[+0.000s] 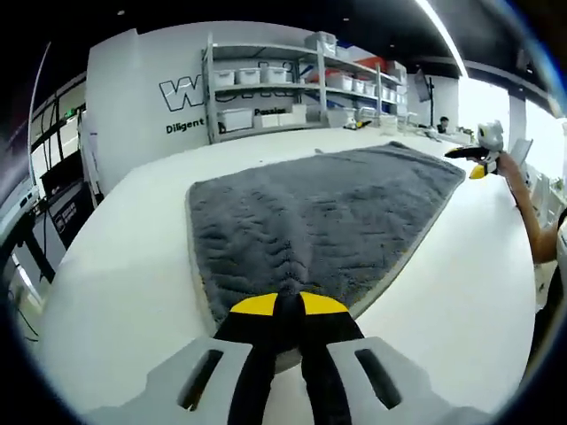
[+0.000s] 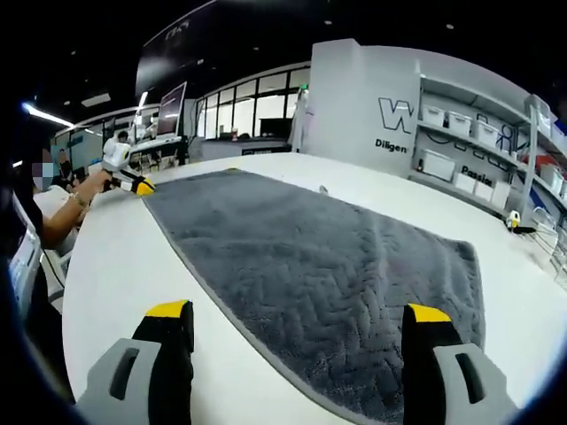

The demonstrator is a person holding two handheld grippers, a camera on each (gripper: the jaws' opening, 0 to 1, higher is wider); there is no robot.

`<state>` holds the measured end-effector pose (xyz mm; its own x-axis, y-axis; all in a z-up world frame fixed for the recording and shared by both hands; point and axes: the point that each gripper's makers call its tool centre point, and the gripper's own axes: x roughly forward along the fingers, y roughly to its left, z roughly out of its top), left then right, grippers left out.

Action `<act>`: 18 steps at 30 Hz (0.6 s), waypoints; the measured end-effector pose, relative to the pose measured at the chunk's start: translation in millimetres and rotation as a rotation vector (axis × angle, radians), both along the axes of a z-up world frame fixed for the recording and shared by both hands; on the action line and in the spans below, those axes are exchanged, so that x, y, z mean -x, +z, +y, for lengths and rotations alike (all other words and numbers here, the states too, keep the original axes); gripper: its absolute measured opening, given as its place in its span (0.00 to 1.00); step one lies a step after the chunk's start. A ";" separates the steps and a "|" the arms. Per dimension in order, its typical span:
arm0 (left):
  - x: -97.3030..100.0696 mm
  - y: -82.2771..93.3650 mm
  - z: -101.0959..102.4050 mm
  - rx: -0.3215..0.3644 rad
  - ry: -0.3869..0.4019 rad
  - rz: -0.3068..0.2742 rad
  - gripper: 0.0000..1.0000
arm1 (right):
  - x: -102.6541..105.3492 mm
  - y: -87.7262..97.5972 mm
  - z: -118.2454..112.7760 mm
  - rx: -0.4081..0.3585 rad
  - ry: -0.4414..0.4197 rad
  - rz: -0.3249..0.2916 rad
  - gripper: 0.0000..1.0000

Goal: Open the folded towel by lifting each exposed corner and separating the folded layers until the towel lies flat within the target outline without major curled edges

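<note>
Grey plush towel (image 1: 323, 212) lies spread flat on the white table (image 1: 133, 266). Left gripper (image 1: 288, 305) has its yellow-tipped jaws pinched together on the towel's near edge. Right gripper (image 2: 297, 323) hovers above the towel's edge, jaws wide apart.

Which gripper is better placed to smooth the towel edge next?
Left, probably: the left gripper seems shut on the near edge of the towel, while the right gripper hangs open, gripping nothing.

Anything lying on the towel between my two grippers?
No. Between the left gripper and right gripper, the left gripper view shows just bare grey towel.
</note>
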<state>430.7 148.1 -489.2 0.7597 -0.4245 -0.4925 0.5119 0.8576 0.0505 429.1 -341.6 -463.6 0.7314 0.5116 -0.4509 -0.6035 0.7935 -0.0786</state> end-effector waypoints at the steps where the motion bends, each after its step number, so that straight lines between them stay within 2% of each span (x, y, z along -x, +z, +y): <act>1: 0.2 -0.1 0.9 0.003 -0.001 0.001 0.06 | 0.7 0.4 -0.1 0.001 0.000 0.000 0.99; 7: 3.3 -0.2 5.4 0.020 -0.019 0.007 0.05 | 5.5 0.7 0.1 0.031 0.004 0.005 0.99; 18: 13.0 -1.3 21.8 -0.008 -0.036 0.023 0.04 | 12.5 2.1 1.6 0.059 0.006 0.012 0.99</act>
